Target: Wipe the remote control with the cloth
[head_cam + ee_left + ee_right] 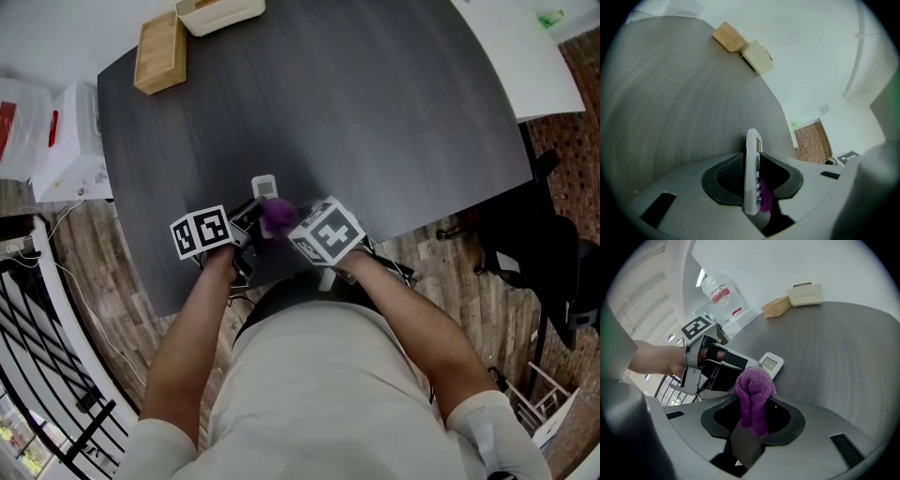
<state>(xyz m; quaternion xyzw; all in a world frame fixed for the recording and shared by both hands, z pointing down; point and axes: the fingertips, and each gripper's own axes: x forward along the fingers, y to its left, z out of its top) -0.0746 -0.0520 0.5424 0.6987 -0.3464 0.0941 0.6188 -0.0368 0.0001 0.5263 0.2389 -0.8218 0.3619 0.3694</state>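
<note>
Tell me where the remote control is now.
The remote control is clamped edge-on in the left tongs, centre of the head view over the dark table's near side, its screen end just beyond the purple cloth in the right tongs.

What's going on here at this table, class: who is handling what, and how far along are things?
A person works at a dark grey round table with a handheld gripper in each hand. The left gripper is shut on a white remote control, held edge-on. The right gripper is shut on a bunched purple cloth, which sits against the remote's button side near the table's front edge. Wiping looks under way or about to start.
</note>
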